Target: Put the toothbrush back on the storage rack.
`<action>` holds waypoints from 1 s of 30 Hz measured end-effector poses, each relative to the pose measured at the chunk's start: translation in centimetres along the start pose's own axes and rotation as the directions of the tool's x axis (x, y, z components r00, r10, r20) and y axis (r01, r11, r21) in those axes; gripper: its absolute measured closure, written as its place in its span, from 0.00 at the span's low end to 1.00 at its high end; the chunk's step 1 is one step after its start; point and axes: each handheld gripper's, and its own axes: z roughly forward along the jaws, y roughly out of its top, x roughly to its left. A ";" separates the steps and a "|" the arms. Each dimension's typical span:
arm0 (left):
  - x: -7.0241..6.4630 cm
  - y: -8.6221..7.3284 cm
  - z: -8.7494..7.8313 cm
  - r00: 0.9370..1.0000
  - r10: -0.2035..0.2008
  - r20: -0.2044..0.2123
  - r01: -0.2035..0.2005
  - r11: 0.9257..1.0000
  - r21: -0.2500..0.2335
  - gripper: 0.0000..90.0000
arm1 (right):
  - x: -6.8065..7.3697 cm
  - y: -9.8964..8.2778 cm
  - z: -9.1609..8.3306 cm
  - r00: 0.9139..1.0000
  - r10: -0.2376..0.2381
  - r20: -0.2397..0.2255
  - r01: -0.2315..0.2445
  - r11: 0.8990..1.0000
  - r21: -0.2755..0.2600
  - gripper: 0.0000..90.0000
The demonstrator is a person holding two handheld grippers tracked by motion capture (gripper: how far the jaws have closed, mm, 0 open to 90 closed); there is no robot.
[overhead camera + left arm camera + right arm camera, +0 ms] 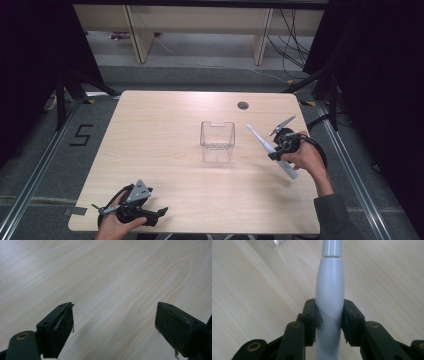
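Left gripper (159, 214) wide, empty | right gripper (329, 322) clamps white toothbrush (329, 290) | clear container (217, 141) near

Floor mark: a black "5" (81, 135), made of dark tape strips, lies on the grey floor (45, 165) left of the counter (165, 120).
Reading direction: the digit stands upright as seen in the high view.
Other writing on the floor: none can be read.
Counter: no readable text, label or number on it.
Clear box (217, 141): no readable label.
White stick (270, 150): no readable brand or print in either view of it.
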 end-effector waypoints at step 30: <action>0.0 0.0 -0.1 1.000 -0.007 0.002 0.007 1.000 0.002 0.16 | 1.2 1.0 -2.8 1.000 0.026 0.010 -0.020 0.921 -0.388 0.74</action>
